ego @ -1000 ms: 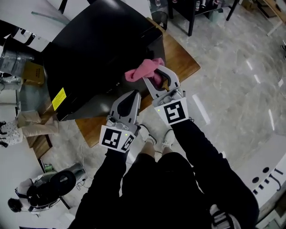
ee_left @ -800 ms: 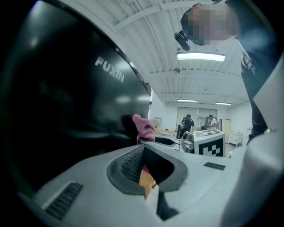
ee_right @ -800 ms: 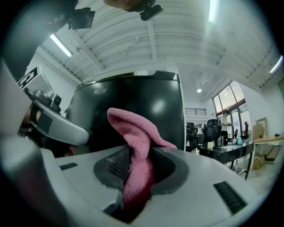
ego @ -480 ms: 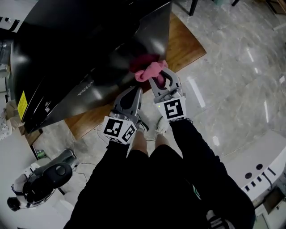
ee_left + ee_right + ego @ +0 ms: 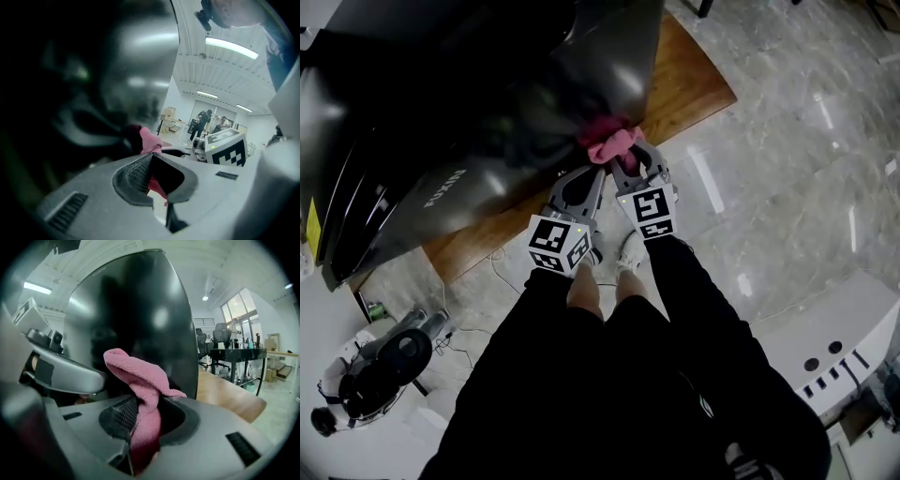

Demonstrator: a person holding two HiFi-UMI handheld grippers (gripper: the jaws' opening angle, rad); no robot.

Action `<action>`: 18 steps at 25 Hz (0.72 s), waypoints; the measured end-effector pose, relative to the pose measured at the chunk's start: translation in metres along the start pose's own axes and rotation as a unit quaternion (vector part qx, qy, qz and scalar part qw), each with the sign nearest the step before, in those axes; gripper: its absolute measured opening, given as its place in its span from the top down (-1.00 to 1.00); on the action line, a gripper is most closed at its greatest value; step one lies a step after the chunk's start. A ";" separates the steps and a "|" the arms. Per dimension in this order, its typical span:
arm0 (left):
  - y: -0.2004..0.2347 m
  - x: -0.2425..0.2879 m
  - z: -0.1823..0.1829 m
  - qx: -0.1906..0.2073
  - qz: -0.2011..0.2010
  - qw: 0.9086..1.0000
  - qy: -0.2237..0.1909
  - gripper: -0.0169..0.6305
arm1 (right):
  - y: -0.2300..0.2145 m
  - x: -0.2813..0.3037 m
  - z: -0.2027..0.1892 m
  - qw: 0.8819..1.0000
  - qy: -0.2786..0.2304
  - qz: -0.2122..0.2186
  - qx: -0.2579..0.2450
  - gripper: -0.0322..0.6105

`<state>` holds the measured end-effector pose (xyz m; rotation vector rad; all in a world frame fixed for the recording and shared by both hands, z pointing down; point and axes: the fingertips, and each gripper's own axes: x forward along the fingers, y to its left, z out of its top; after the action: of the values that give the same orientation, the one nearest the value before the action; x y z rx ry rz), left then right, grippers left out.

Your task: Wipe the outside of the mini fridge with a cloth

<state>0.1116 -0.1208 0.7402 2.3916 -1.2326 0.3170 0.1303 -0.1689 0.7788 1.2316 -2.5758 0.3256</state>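
The mini fridge [image 5: 469, 122] is sitting on the wooden bench [image 5: 694, 84]. The right gripper [image 5: 625, 157] is clenching the pink cloth [image 5: 609, 142] in its fingers, at or just off the fridge's glossy front. The left gripper [image 5: 592, 178] is hovering beside the fridge, fingers pressed together on nothing. Wiping looks to be under way, with most of the outside probably left to do.
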 end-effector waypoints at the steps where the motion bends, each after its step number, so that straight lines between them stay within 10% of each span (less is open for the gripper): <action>1: -0.001 0.003 -0.006 0.001 0.004 1.000 0.005 0.93 | -0.003 -0.001 -0.008 1.000 0.013 0.000 0.005 0.55; 8: -0.013 -0.002 -0.022 0.006 0.015 0.999 0.032 0.93 | -0.004 -0.017 -0.021 0.999 0.045 0.007 0.022 0.55; 18: -0.082 -0.113 0.049 0.017 -0.008 1.000 -0.025 0.93 | 0.051 -0.142 0.136 0.990 -0.117 0.077 0.031 0.56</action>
<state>0.1132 -0.0208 0.6306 2.4503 -1.2371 0.2770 0.1567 -0.0780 0.5995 1.1549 -2.8924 0.3109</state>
